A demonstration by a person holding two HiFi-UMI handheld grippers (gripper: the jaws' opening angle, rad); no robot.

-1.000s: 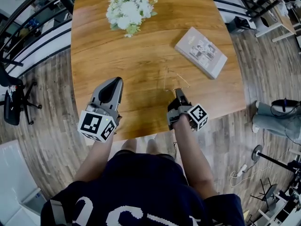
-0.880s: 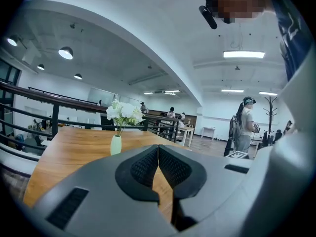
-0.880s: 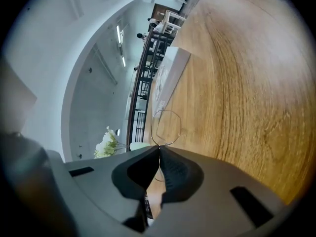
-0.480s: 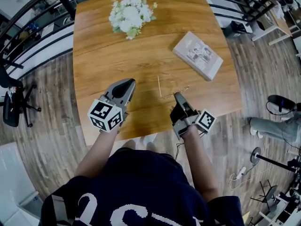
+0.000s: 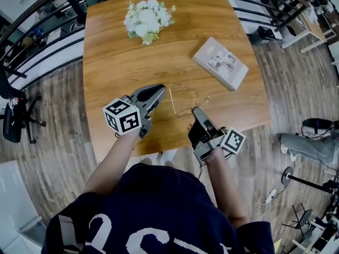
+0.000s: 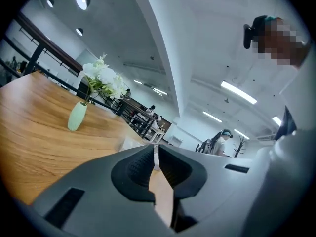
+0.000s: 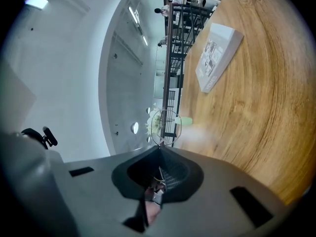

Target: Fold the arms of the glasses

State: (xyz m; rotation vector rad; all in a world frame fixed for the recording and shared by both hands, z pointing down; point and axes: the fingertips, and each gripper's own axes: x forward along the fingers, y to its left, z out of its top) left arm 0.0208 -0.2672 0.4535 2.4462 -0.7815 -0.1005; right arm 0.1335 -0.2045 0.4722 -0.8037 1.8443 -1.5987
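My right gripper (image 5: 195,110) is clamped shut on the glasses (image 5: 187,109), holding them over the table (image 5: 116,57) by a thin bit of frame. Any twist could let them slip or bend. Beyond, my left gripper (image 5: 160,89), jaws together and empty, sits beside the open arm (image 5: 172,100). A hard shove might wrench the hinge.

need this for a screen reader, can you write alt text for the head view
Seen from above, a person holds the right gripper, jaws shut on thin wire-framed glasses, over a wooden table, with the left gripper, jaws shut, beside one open arm of the glasses. White flowers stand at the far side and a book lies to the right.
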